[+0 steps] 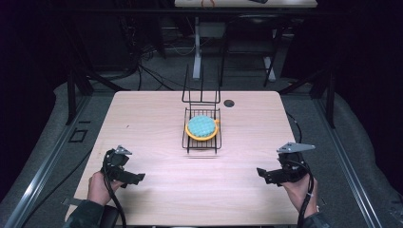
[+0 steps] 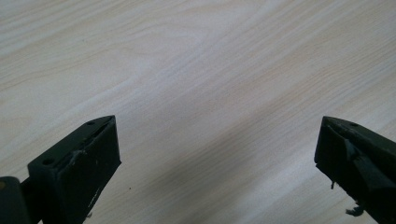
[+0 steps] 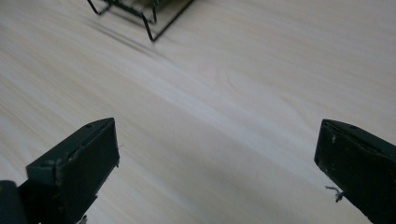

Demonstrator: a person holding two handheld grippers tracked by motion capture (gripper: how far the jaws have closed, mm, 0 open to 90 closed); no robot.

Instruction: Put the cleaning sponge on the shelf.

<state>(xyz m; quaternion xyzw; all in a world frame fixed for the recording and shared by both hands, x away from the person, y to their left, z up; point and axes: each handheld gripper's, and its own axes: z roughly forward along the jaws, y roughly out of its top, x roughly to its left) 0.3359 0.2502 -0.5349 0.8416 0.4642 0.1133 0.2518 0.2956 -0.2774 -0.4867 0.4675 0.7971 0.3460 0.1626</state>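
Note:
A black wire rack stands at the middle of the light wooden table, with tall wire uprights at its far end. In it lies an orange-rimmed dish with a teal, quilted-looking top. My left gripper rests near the front left of the table, held by a hand, jaws wide apart over bare wood. My right gripper sits at the front right, also open and holding nothing. A corner of the rack appears at the top of the right gripper view.
A small dark round hole lies in the tabletop behind the rack to the right. Beyond the table's far edge are dark floor, cables and table legs. Bare wood lies between the two grippers and the rack.

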